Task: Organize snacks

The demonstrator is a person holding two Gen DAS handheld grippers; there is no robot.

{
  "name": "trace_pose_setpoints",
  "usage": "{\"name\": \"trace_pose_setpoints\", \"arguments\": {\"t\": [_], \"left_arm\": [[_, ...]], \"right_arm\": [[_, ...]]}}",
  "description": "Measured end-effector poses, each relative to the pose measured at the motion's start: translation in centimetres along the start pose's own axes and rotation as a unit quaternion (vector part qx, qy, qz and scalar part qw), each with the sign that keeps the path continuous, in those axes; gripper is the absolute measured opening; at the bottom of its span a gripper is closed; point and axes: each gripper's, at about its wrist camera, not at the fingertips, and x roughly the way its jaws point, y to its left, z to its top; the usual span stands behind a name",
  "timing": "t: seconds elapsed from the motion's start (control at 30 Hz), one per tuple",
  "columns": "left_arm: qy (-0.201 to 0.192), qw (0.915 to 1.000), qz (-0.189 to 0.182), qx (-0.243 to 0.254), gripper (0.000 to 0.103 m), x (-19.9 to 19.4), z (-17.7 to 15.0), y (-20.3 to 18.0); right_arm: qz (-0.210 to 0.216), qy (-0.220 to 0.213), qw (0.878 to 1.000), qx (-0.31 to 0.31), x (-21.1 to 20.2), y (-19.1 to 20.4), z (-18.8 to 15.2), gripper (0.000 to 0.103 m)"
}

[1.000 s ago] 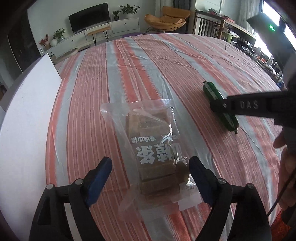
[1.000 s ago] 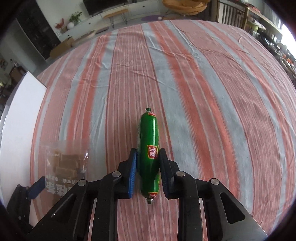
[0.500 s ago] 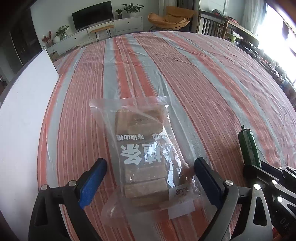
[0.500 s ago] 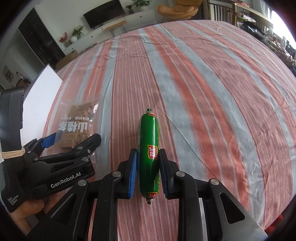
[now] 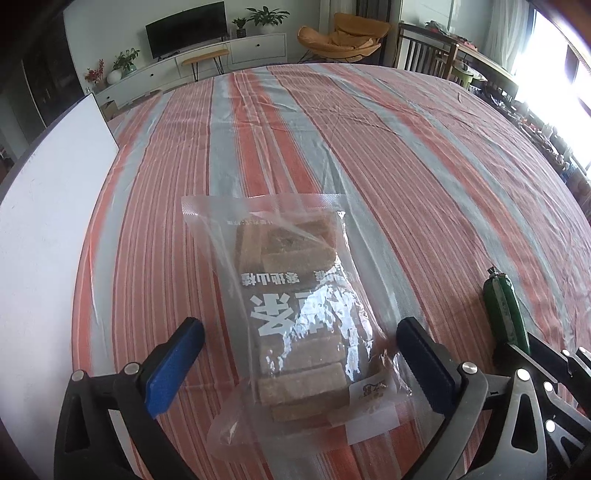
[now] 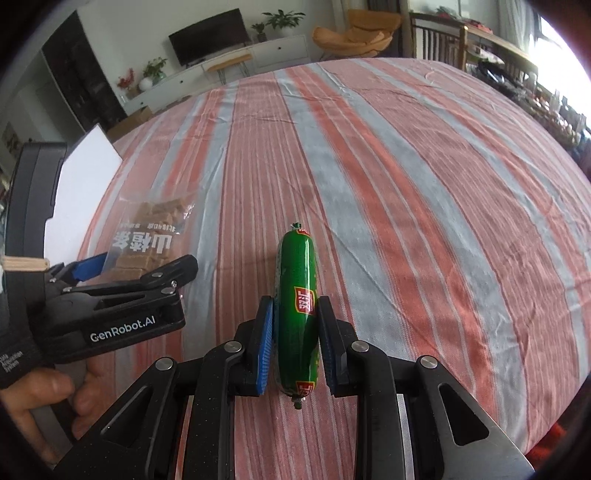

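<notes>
The left gripper (image 5: pixel 299 354) hangs over a clear bag (image 5: pixel 295 314) of brown snack bars that lies flat on the striped tabletop (image 5: pixel 406 166). Its jaws have just been opening, and the blue-padded fingers (image 5: pixel 173 362) now stand wide apart, one on each side of the bag's near end, with a gap to the plastic on both sides. The bag's printed side faces up and its sealed top edge points away from the gripper.

The right gripper (image 6: pixel 295 339) is clamped on a green sausage (image 6: pixel 297 306), gripping it near its lower half so that most of its length juts forward past the fingers. In the left wrist view the sausage shows just to the right of the bag, close to the left gripper's right finger, the two tools nearly side by side.

A white board (image 5: pixel 48 221) lies along the tabletop's left edge, near the bag. The rest of the cloth ahead is bare. Beyond the tabletop stand a TV (image 5: pixel 186 29), a low white cabinet (image 5: pixel 255 48) with plants, and an orange chair (image 5: pixel 343 37).

A hand (image 6: pixel 40 398) holds the left gripper's grip.
</notes>
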Motion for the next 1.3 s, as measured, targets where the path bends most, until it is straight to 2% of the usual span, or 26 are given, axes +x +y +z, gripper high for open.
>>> {"name": "trace_pose_setpoints", "arguments": {"t": [0.23,0.3,0.4,0.7,0.8,1.0,1.07,1.13,1.23,1.3], "left_arm": [[-0.034,0.9994,0.002,-0.002,0.103,-0.3,-0.7,0.1],[-0.043,0.9991,0.002,-0.003,0.103,-0.3,-0.9,0.3],[-0.046,0.9989,0.006,-0.007,0.103,-0.2,-0.8,0.3],[-0.051,0.9986,0.008,-0.010,0.103,0.0,-0.7,0.2],[-0.052,0.9986,0.008,-0.010,0.103,0.0,-0.7,0.2],[-0.052,0.9986,0.008,-0.010,0.103,-0.1,-0.7,0.3],[-0.052,0.9986,0.008,-0.010,0.103,-0.1,-0.7,0.3],[-0.052,0.9986,0.008,-0.010,0.103,-0.1,-0.8,0.3],[-0.052,0.9986,0.008,-0.010,0.103,-0.1,-0.8,0.3],[-0.053,0.9985,0.008,-0.010,0.103,-0.1,-0.7,0.3]], "right_arm": [[-0.030,-0.028,0.998,-0.040,1.2,0.1,1.0,0.024],[-0.017,-0.033,0.999,-0.031,1.1,-0.6,1.0,0.024],[-0.007,-0.033,0.999,-0.026,1.1,-0.9,1.1,0.024],[-0.023,-0.031,0.998,-0.053,1.4,-0.3,1.6,0.025],[-0.033,-0.031,0.996,-0.072,2.0,-0.2,2.4,0.025],[-0.051,-0.029,0.997,-0.059,4.2,-1.8,5.9,0.025],[-0.071,-0.036,0.995,-0.056,4.8,-2.2,6.7,0.038],[-0.112,-0.045,0.991,-0.054,5.2,-2.9,7.0,0.084],[-0.063,-0.034,0.997,0.000,5.4,-5.5,7.5,0.092],[-0.069,-0.032,0.997,-0.003,5.4,-5.8,7.5,0.092]]}}
